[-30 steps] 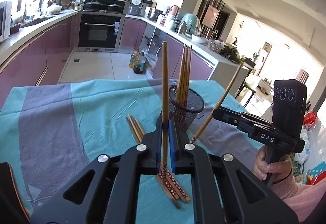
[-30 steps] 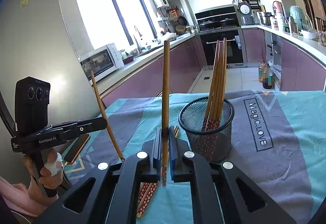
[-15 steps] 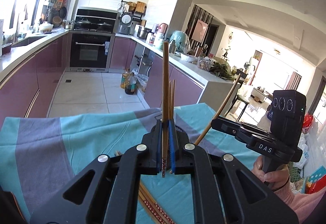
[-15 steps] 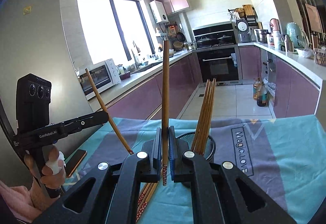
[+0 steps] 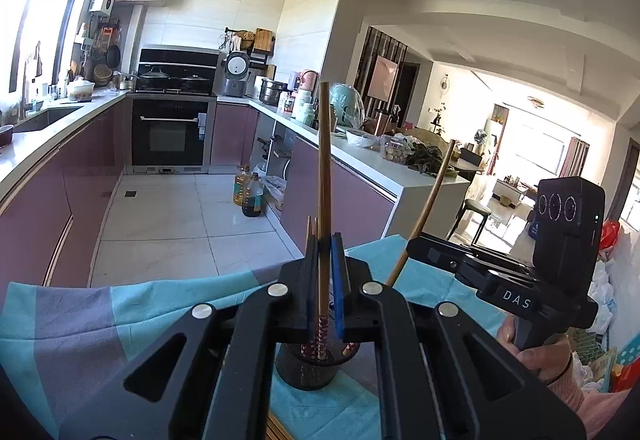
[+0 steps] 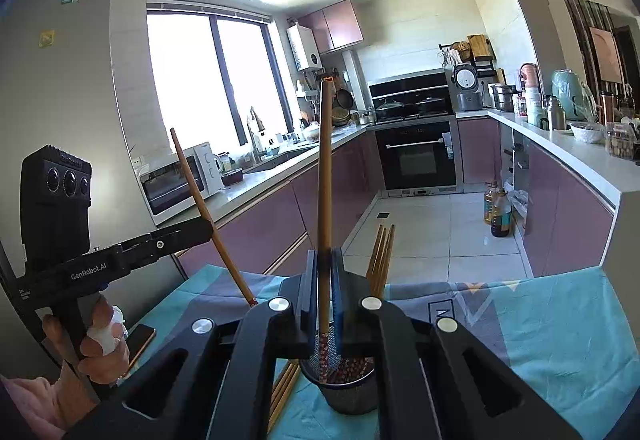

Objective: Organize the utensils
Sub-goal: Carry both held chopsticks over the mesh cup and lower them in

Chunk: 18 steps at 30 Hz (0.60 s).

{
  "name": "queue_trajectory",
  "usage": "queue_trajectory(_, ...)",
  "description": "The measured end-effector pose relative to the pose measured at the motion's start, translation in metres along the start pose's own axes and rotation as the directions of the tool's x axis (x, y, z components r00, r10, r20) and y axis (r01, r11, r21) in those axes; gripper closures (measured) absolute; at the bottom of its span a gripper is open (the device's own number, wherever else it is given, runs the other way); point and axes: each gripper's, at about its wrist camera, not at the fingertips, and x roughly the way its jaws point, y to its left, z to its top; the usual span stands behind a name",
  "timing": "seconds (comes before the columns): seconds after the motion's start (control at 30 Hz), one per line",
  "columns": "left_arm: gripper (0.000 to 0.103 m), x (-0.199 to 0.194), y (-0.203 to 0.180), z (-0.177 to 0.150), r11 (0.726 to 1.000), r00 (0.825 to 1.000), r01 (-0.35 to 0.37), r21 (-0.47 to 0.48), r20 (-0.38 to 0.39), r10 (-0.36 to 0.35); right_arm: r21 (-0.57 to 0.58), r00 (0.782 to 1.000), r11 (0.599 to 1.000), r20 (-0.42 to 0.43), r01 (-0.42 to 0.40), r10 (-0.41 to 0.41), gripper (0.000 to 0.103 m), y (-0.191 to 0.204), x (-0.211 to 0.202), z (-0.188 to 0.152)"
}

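Note:
My left gripper (image 5: 325, 260) is shut on an upright wooden chopstick (image 5: 324, 168); its patterned tip hangs over the black mesh holder (image 5: 308, 370). My right gripper (image 6: 325, 272) is shut on another upright chopstick (image 6: 324, 168), its tip inside the mesh holder (image 6: 348, 392), where several chopsticks (image 6: 382, 260) stand. Each gripper shows in the other's view, the right gripper (image 5: 408, 254) and the left gripper (image 6: 208, 226), each holding its chopstick tilted. Loose chopsticks (image 6: 284, 388) lie on the cloth left of the holder.
A teal and grey tablecloth (image 6: 560, 320) covers the table. A phone (image 6: 140, 340) lies at the cloth's left edge. Purple kitchen cabinets, an oven (image 5: 170, 132) and oil bottles (image 5: 250, 192) on the floor lie beyond the table.
Both grippers have risen and moved over the mesh holder, each still holding its chopstick. The holder now sits directly below the jaws in both views.

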Motion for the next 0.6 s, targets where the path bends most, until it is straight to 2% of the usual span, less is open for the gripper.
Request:
queue_trajectory(0.17,0.096,0.023,-0.005,-0.007,1.0,0.998,-0.027,0.013,-0.053,0.028,0.011,0.999,1.0,-0.035,0.007,-0.006,0.098,-0.006,0.019,-0.005)
queue_trajectory(0.3,0.096,0.039,-0.003,-0.018,0.999,0.993,-0.03,0.035,-0.112,0.034,0.017,0.995,1.0,-0.1,0.005,-0.004,0.098,-0.01,0.038,-0.016)
queue_trajectory(0.6,0.096,0.064,-0.001,-0.039,0.997,0.971,-0.025,0.079,-0.235,0.043,0.035,0.975,0.999,-0.223,0.017,-0.008,0.097,-0.014,0.067,-0.039)
